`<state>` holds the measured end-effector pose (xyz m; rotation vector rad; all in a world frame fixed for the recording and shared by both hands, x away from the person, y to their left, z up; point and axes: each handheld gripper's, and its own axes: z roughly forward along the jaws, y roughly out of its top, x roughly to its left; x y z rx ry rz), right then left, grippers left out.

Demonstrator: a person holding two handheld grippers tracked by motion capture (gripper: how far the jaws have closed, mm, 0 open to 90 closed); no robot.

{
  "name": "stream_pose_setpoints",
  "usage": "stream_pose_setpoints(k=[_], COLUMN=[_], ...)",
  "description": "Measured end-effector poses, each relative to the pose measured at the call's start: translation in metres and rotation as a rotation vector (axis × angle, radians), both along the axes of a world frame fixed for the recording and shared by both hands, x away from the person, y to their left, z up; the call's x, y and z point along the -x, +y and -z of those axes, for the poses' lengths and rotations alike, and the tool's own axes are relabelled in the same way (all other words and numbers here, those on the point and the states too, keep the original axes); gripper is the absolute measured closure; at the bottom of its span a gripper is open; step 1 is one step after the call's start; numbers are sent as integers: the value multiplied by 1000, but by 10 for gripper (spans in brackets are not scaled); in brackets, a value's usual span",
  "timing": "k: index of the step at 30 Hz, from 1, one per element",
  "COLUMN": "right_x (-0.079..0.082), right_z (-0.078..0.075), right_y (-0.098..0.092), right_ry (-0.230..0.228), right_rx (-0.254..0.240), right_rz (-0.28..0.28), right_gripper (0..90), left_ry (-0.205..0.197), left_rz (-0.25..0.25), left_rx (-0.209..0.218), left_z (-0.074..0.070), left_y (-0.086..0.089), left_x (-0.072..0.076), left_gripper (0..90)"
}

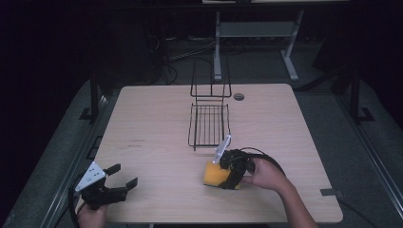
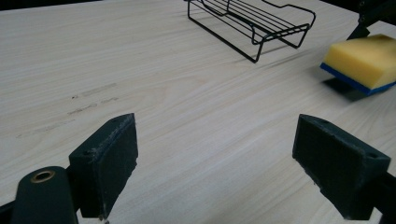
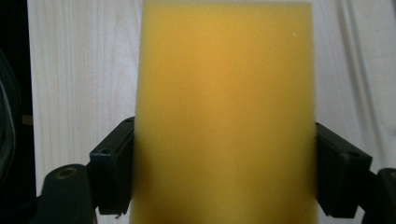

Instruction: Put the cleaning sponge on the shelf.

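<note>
A yellow sponge (image 1: 213, 175) with a blue underside sits between the jaws of my right gripper (image 1: 224, 174) at the front right of the table. In the right gripper view the sponge (image 3: 224, 116) is pressed on both sides by the black pads (image 3: 111, 170), so the right gripper (image 3: 226, 175) is shut on it. In the left gripper view the sponge (image 2: 362, 58) hangs slightly above the wood, with a shadow under it. My left gripper (image 1: 124, 175) is at the front left corner, open. Nothing lies between the jaws of the left gripper (image 2: 215, 158).
A black wire rack (image 1: 209, 124) stands mid-table with its tall back toward the far edge; its open front end (image 2: 252, 28) is just beyond the sponge. A round grommet (image 1: 239, 96) is in the wooden table (image 1: 152, 123) near the far edge.
</note>
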<state>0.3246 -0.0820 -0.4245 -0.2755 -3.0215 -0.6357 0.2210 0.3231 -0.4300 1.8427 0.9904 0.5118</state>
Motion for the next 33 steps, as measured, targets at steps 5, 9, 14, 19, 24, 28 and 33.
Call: stream_pose_setpoints(k=[5, 9, 14, 19, 24, 28, 33], right_x=[-6, -11, -16, -20, -27, -31, -35], right_z=[-8, -14, -19, -21, -23, -27, -28], right_y=[1, 2, 4, 6, 8, 10, 11], right_ry=[1, 0, 3, 3, 9, 1, 12], right_rx=[-10, -15, -20, -21, -27, -30, -45], right_rz=[1, 2, 3, -2, -7, -3, 8], right_gripper=[214, 214, 214, 215, 214, 214, 214], left_ry=[0, -1, -5, -7, -6, -8, -11], left_rz=[0, 4, 4, -9, -21, -13, -20], left_rx=[5, 10, 12, 18, 21, 9, 9], left_z=[0, -1, -1, -1, 0, -1, -1], left_y=[0, 0, 1, 5, 8, 8, 11], left_x=[0, -1, -1, -1, 0, 0, 3], left_gripper=[134, 134, 134, 134, 134, 134, 134])
